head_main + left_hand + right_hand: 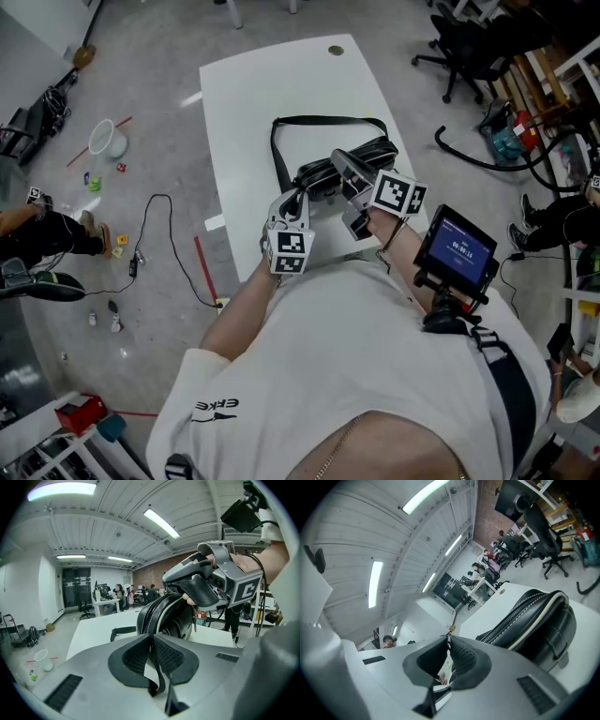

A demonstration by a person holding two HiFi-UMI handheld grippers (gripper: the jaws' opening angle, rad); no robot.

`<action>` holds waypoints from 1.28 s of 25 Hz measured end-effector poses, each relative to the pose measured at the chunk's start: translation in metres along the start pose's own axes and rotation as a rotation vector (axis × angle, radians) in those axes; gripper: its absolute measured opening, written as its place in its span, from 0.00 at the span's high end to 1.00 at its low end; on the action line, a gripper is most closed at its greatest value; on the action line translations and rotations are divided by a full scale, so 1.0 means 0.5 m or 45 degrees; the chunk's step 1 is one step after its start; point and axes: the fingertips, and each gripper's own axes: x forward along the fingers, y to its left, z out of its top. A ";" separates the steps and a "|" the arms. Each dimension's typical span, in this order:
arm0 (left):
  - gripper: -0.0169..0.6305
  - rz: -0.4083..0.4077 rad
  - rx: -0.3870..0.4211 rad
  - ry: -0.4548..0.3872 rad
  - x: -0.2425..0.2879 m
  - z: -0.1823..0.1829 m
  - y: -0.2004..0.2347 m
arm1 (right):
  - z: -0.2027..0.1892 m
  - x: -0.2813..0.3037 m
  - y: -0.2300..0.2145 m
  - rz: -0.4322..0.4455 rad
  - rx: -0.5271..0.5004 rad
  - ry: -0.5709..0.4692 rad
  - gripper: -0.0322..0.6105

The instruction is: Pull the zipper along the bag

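Observation:
A black bag (361, 155) lies on the white table (281, 84), and its long strap (309, 120) loops toward the far end. My left gripper (298, 199) is at the bag's left end; in the left gripper view it (151, 637) is shut on a thin black strap piece hanging between its pads. The bag (161, 616) rises just beyond, zipper (144, 616) facing me. My right gripper (337, 157) sits over the bag's top. In the right gripper view it (448, 641) is shut, a small pull piece at its tips, with the bag (534, 620) and zipper line (511, 616) to its right.
A small screen (457, 248) is mounted by the person's right arm. Office chairs (459, 47) stand at the back right. A bucket (108, 139), a cable (155, 234) and small items lie on the floor to the left. The table's far half (309, 75) holds only the strap.

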 end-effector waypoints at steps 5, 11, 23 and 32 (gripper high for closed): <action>0.97 -0.011 0.050 -0.010 0.014 0.011 -0.010 | 0.007 0.000 -0.004 -0.038 -0.052 0.000 0.92; 0.97 -0.047 0.076 -0.016 0.034 0.016 -0.029 | -0.004 0.002 -0.005 -0.051 -0.079 0.034 0.92; 0.97 -0.083 0.087 -0.033 0.047 0.015 -0.048 | -0.021 0.010 -0.008 -0.068 -0.134 0.095 0.91; 0.97 -0.119 0.100 -0.045 0.054 0.019 -0.064 | -0.056 0.016 -0.006 -0.073 -0.184 0.181 0.91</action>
